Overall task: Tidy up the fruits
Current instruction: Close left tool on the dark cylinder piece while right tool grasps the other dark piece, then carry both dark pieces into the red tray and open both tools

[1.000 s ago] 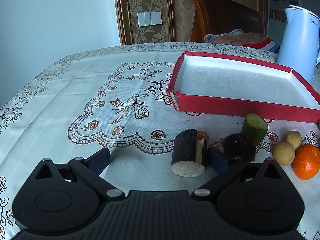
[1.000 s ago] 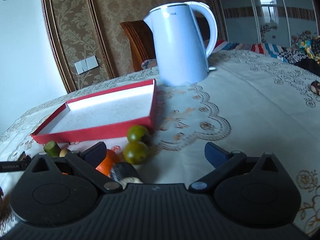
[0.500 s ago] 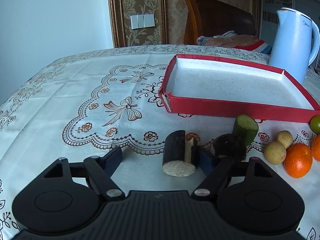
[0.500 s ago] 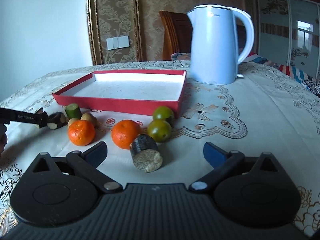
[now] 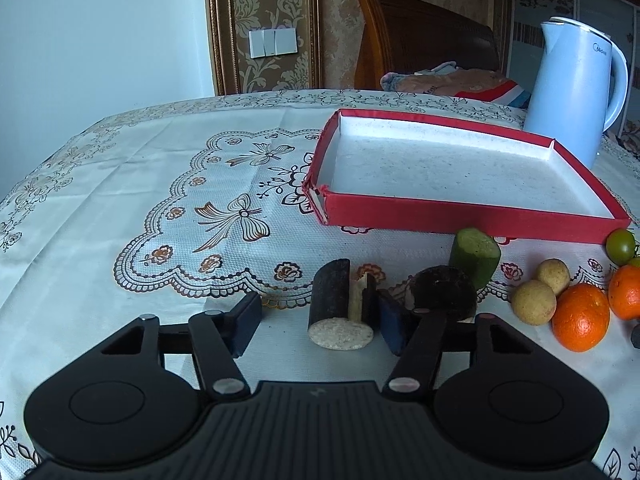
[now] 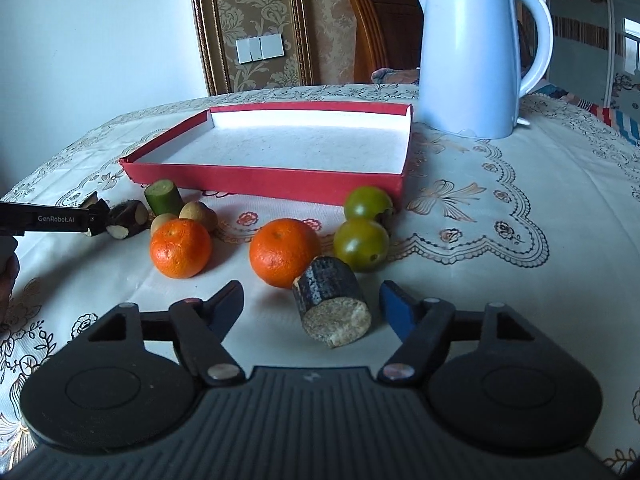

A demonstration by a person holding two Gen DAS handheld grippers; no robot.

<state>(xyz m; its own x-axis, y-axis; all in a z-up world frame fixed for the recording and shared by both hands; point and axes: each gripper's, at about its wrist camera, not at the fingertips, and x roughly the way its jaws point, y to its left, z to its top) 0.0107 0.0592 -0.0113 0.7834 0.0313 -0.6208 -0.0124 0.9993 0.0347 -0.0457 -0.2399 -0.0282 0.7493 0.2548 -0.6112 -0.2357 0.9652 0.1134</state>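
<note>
Just short of the empty red tray [image 6: 256, 178], both grippers' jaws have just been closing on dark cane stubs, left gripper [image 5: 318, 322] and right gripper [image 6: 312, 306] alike still apart (neither clamped), and an off-centre squeeze could roll either stub [image 6: 332, 304] away.

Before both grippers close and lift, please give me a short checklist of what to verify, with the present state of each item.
1. Dark sugarcane piece between the left gripper fingers: ok; jaws have just been closing, a gap remains on the left side.
2. Second sugarcane piece between the right gripper fingers: ok; jaws have just been closing, not touching yet.
3. Red tray free to receive fruit: ok.
4. Round dark piece clear of the left gripper's right finger: cannot tell.
5. Orange clear of the right grasp: not ok, touching the piece.
</note>
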